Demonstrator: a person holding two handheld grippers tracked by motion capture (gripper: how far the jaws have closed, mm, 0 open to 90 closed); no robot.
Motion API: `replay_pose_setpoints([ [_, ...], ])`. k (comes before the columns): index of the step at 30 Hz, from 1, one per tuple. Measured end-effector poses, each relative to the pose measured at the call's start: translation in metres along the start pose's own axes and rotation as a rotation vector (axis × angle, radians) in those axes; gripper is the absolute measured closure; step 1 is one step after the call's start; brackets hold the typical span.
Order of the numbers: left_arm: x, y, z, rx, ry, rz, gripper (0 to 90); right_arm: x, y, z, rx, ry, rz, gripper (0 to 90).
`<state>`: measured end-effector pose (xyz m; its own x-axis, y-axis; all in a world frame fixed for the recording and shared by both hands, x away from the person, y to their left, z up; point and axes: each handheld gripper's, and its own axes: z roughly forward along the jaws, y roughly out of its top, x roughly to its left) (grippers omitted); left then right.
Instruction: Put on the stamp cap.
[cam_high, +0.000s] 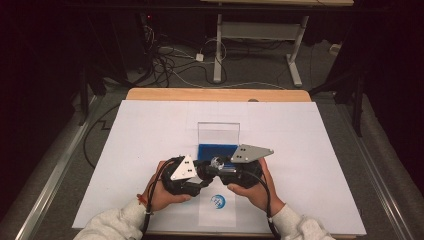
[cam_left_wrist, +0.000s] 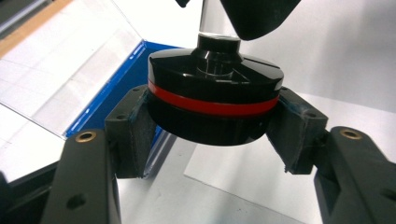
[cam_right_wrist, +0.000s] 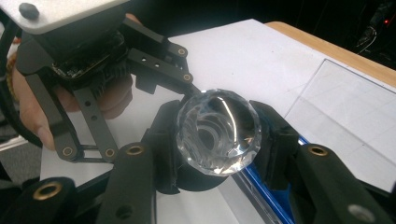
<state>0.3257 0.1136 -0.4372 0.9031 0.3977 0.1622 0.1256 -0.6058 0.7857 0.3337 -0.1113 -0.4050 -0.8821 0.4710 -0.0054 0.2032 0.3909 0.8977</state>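
A black round base with a red band (cam_left_wrist: 215, 100) sits between the pads (cam_left_wrist: 135, 140) of my left gripper (cam_left_wrist: 215, 133), which is shut on it. A clear faceted crystal ball (cam_right_wrist: 217, 133) tops that base, and my right gripper (cam_right_wrist: 217, 144) is shut on the crystal from both sides. In the high view both grippers meet over the white sheet, the left gripper (cam_high: 200, 176) and the right gripper (cam_high: 222, 169) tip to tip around the crystal (cam_high: 216, 162). The left gripper's body (cam_right_wrist: 88, 60) shows close behind the crystal in the right gripper view.
An open blue box (cam_high: 216, 150) with a clear upright lid (cam_high: 218, 132) stands just beyond the grippers. A small sheet with a blue logo (cam_high: 217, 201) lies below them. The white sheet (cam_high: 310, 150) covers the wooden table (cam_high: 215, 94). Cables and desk legs lie beyond.
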Motion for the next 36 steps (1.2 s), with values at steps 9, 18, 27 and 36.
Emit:
replay_pose_setpoints([
  [9, -0.008, 0.002, 0.006, 0.033, 0.011, 0.037, 36.3, -0.006, -0.001, 0.0, -0.015, 0.019, 0.061, 57.0],
  [18, -0.002, 0.001, 0.002, -0.012, -0.02, -0.045, 36.4, 0.0, -0.001, 0.0, -0.02, 0.009, 0.023, 56.8],
  [27, -0.004, 0.001, 0.002, 0.007, -0.044, -0.05, 36.5, 0.005, -0.004, -0.001, -0.013, 0.015, -0.018, 56.9],
  [36, -0.005, 0.0, 0.003, 0.021, -0.07, -0.068, 36.5, 0.009, -0.005, 0.0, -0.009, 0.019, -0.041, 56.9],
])
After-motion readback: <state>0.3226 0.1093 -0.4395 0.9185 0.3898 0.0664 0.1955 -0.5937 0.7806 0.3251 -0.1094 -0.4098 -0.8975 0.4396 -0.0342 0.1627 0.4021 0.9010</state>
